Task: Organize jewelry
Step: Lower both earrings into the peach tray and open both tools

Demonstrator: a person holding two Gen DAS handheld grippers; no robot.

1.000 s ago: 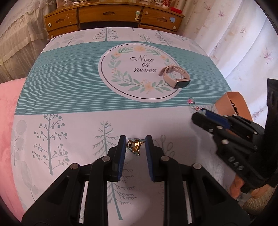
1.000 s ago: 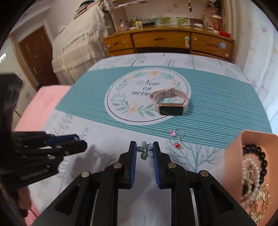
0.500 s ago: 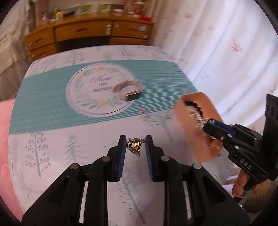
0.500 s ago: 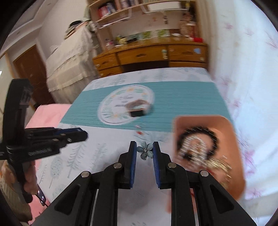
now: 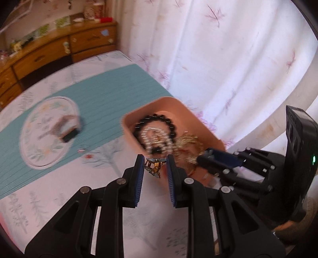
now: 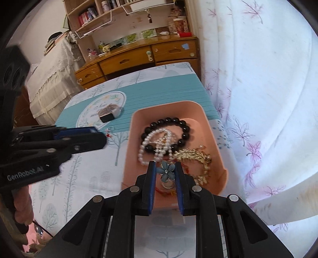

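Both claws having swung from the bedspread to the pink tray [image 6: 215,139] | left claw [image 5: 155,165] clamping gold charm [image 5: 154,167] | right claw [image 6: 165,170] clamping blue flower [image 6: 166,170] above tray.

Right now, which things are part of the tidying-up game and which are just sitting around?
Part of the job:
- right gripper holding the blue flower piece
- left gripper holding the gold piece
- pink tray with the black bead bracelet, pearls and gold chain
- watch and small red earrings, not yet in the tray

Just lying about:
- wooden dresser
- curtain
- bookshelf
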